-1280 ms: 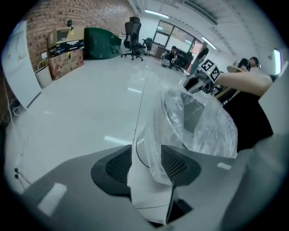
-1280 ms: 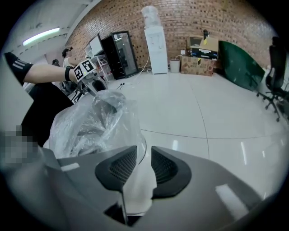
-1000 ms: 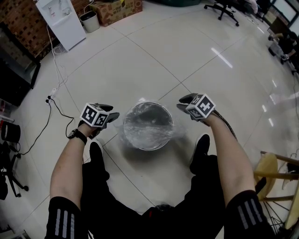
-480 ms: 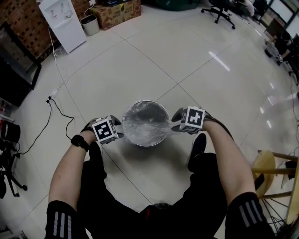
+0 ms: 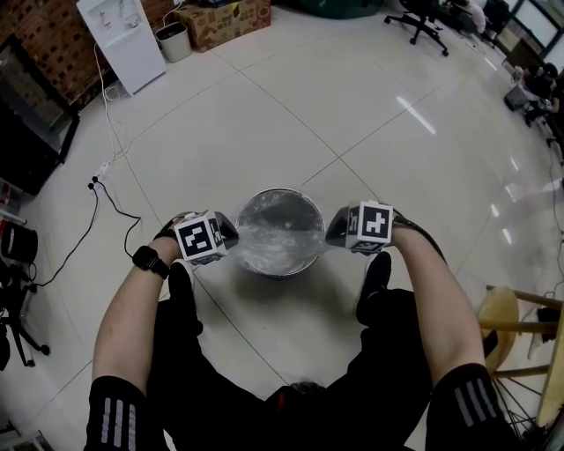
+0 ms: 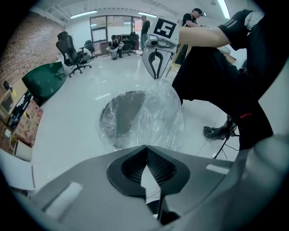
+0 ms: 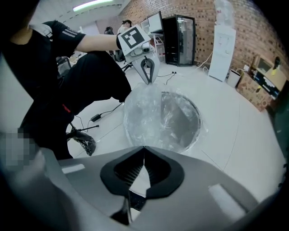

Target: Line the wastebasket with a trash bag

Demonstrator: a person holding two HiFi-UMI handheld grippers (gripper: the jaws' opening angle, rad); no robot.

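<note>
- Wastebasket (image 5: 280, 192): round and upright on the tiled floor (image 5: 352, 123). It sits in open floor, well away from the floor's far-left edge by the brick wall and right in front of the person's shoes (image 5: 379, 277).
- Trash bag (image 5: 278, 233): clear film, already inside the wastebasket. It is crinkled, and its mouth spills over the rim all round.
- Left gripper (image 5: 227, 236): at the left side of the rim, pointing steeply down, marker cube on top.
  - Its jaws have just been closing and are now tight together.
  - In the left gripper view the bag film runs right up into the closed tips, so it is pinching the bag's edge.
- Right gripper (image 5: 333, 234): at the right side of the rim, opposite the left one and tilted down the same way.
  - Its jaws have also just been closing and are now together.
  - In the right gripper view the film bulges up to the tips, nipped at the bag's edge.
- The two grippers face each other across the wastebasket. Each one shows in the other's view, just beyond the far rim.
- A watch (image 5: 148, 260) is on the left wrist.
- Far-left corner of the floor: a white water dispenser (image 5: 123, 40), a small bin (image 5: 173, 40) beside it and a cardboard box (image 5: 220, 18).
- A cable (image 5: 110, 198) trails along the left side of the floor.
- An office chair (image 5: 423, 18) is at the far edge, and a wooden stool (image 5: 520, 326) is at the right edge.
</note>
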